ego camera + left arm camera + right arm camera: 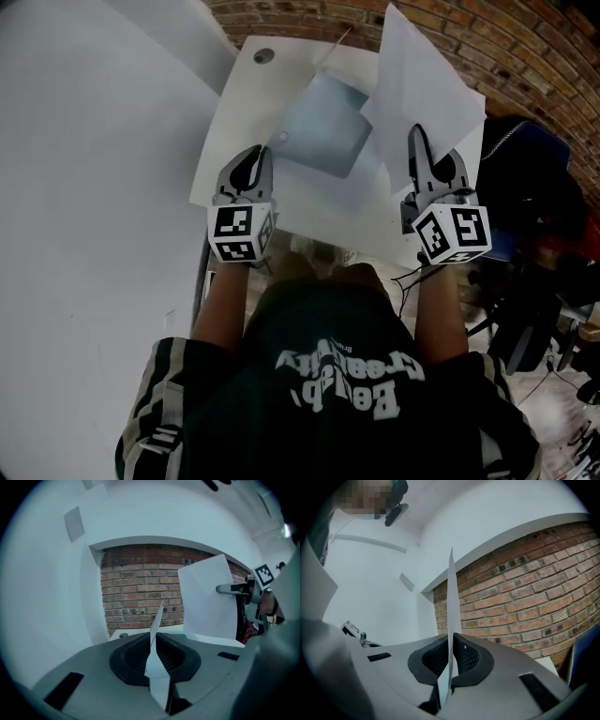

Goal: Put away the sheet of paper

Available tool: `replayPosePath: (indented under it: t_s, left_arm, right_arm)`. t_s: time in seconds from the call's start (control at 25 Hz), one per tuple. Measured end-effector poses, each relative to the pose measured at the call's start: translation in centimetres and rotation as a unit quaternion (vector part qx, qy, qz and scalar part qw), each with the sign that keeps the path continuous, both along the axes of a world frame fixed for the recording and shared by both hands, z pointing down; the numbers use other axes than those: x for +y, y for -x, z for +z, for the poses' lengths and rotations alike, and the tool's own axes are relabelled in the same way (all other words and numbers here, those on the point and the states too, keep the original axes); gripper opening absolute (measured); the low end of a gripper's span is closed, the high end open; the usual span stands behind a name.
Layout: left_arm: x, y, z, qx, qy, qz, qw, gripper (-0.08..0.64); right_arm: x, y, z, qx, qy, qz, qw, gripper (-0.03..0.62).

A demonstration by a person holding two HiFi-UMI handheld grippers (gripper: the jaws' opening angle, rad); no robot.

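Note:
A white sheet of paper stands up over the right side of the white table, with my right gripper shut on its near edge. In the right gripper view the paper runs edge-on between the pads. A clear plastic sleeve lies in the middle of the table. My left gripper is at its left side. In the left gripper view a thin translucent flap, apparently the sleeve's top layer, rises between the jaws. The paper and right gripper show beyond it.
A brick wall runs behind the table and a white wall stands at the left. A round cable hole sits in the table's far left corner. Dark blue and black items and cables crowd the floor at the right.

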State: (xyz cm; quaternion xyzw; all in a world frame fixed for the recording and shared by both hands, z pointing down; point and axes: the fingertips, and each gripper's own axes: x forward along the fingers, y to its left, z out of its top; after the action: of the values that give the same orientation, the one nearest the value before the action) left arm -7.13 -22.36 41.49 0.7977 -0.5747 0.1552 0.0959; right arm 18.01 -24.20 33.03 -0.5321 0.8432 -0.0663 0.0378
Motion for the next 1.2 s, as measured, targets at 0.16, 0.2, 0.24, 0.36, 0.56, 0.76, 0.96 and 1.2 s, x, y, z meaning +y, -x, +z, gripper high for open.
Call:
replayPosePath:
  t_s: [0.16,0.2,0.24,0.36,0.56,0.76,0.96,1.2]
  left_arm:
    - [-0.6,-0.1,1.4,-0.015,0.018,0.026,0.9994,0.095]
    - [-1.0,0.0,1.9,-0.016,0.022,0.032,0.9991,0.095]
    - [-1.4,0.1,2.3,-0.014,0.027,0.038,0.9988,0.095]
    - [-2.8,0.1,3.4,-0.007,0.039,0.058,0.9975,0.095]
    - [-5.0,-0.3,3.9,0.005,0.054,0.089,0.9946,0.038]
    - [-6.8,0.4,3.5,0.028,0.069,0.105,0.9917,0.021]
    - [-7.8,2.3,3.5,0.083,0.089,0.097,0.9878,0.018]
    - [-9.0,4.6,3.8,0.096,0.091,0.096,0.9865,0.014]
  right_arm:
    - [-0.6,1.0,-0.3,0.006,-0.002,-0.005,1.0,-0.006]
    - [-0.9,1.3,-0.4,0.009,-0.002,-0.003,1.0,-0.006]
    - [-1.3,1.6,-0.5,0.011,-0.002,0.001,1.0,-0.006]
    - [-2.2,2.2,-0.6,0.02,0.0,0.011,1.0,-0.006]
    - [-3.5,2.4,-0.6,0.026,0.009,0.037,0.999,-0.006]
    - [-4.4,3.1,-0.7,0.026,0.012,0.053,0.998,-0.006]
    - [-4.8,5.6,-0.2,0.019,0.02,0.046,0.999,-0.006]
    - [-5.2,9.9,-0.1,-0.037,0.034,0.007,0.999,-0.006]
